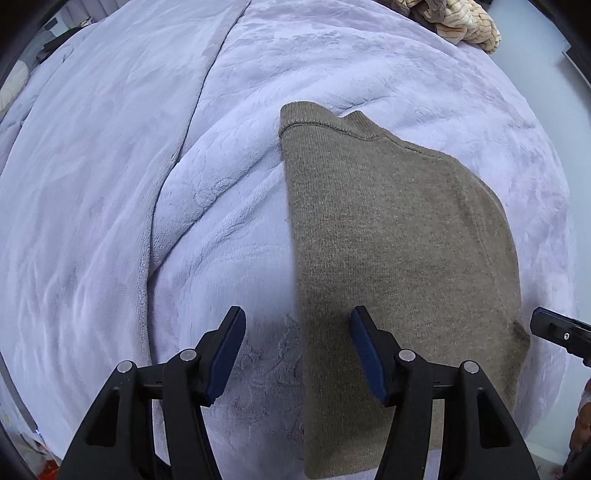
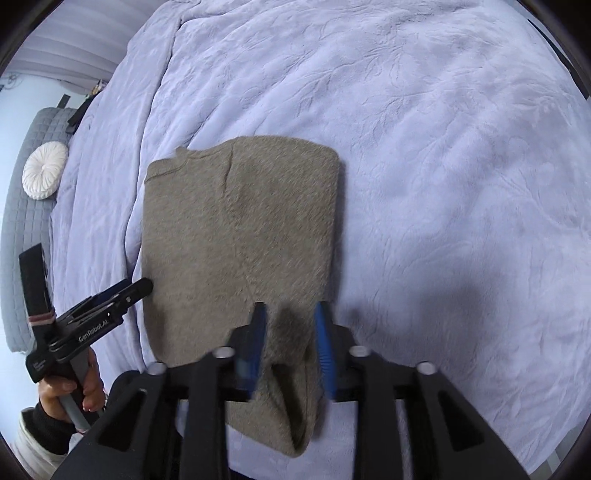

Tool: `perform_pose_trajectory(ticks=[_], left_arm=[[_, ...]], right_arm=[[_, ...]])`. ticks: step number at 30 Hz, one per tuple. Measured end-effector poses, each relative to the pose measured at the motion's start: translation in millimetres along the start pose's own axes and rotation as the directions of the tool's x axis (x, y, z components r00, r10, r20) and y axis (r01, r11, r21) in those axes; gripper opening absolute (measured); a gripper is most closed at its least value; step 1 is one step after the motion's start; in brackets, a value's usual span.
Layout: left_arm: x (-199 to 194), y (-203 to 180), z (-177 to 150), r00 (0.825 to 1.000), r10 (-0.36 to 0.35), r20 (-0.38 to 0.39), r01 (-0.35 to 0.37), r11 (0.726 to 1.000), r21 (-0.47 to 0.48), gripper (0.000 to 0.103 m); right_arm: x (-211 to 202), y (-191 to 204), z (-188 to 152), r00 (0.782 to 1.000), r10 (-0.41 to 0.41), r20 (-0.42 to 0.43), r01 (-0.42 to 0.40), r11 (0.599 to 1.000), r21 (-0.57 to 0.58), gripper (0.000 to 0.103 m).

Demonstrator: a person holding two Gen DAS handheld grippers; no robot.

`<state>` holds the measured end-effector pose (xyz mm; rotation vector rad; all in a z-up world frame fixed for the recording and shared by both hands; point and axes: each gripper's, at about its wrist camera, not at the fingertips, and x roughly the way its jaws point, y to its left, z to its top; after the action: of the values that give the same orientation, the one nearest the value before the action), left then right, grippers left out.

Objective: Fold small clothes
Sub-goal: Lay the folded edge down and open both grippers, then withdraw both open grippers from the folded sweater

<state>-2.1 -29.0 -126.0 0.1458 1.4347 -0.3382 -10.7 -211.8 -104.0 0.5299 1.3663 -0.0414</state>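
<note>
Straddling sweater (image 2: 240,236) near hem: right claw (image 2: 290,314) (jaws parted, fabric between).

my right gripper (image 2: 290,350) pads are motion-blurred; sweater (image 2: 240,236) near hem hidden behind it, grip unclear; beige bundle (image 1: 461,22) cut off.

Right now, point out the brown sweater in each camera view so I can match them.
Left wrist view: the sweater fills the centre-right, collar at the top, under the open left gripper.
Right wrist view: the sweater lies centre-left, its near end between the right gripper's fingers.
Shared landmark: the lavender blanket.
</note>
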Motion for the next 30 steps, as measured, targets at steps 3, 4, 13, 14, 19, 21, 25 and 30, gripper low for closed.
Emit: perform_pose_trajectory(ticks=[3, 4, 13, 14, 19, 21, 25, 30], left_arm=[[-4, 1, -5, 1.0, 0.0, -0.007, 0.0, 1.0, 0.001, 0.061], [-6, 3, -10, 1.0, -0.001, -0.01, 0.001, 1.0, 0.003, 0.061], [-3, 3, -35, 0.999, 0.007, -0.036, -0.007, 1.0, 0.011, 0.072], [-2, 3, -37, 0.999, 0.002, -0.042, -0.001, 1.0, 0.011, 0.072], [-4, -2, -41, 0.998, 0.011, -0.067, -0.008, 0.999, 0.032, 0.072], [-7, -4, -42, 0.997, 0.016, -0.074, -0.014, 0.999, 0.035, 0.072], [-10, -8, -46, 0.996, 0.02, -0.084, -0.018, 1.0, 0.021, 0.071], [-15, -14, -53, 0.995, 0.022, -0.093, -0.021, 1.0, 0.006, 0.072]], right_arm=[[0, 6, -6, 1.0, 0.008, -0.008, -0.008, 1.0, -0.015, 0.057], [2, 9, -5, 1.0, 0.008, -0.009, -0.009, 1.0, -0.02, 0.057], [31, 0, -24, 0.993, -0.09, -0.075, 0.089, 0.996, -0.011, 0.051], [35, -4, -26, 0.993, -0.088, -0.084, 0.088, 0.996, 0.005, 0.051], [36, -11, -34, 0.993, -0.083, -0.089, 0.087, 0.996, 0.038, 0.051], [30, -9, -36, 0.992, -0.093, -0.084, 0.095, 0.995, 0.031, 0.051], [19, -6, -38, 0.994, -0.085, -0.073, 0.088, 0.995, 0.04, 0.052], [-2, -5, -39, 0.994, -0.095, -0.06, 0.098, 0.994, 0.048, 0.053]])
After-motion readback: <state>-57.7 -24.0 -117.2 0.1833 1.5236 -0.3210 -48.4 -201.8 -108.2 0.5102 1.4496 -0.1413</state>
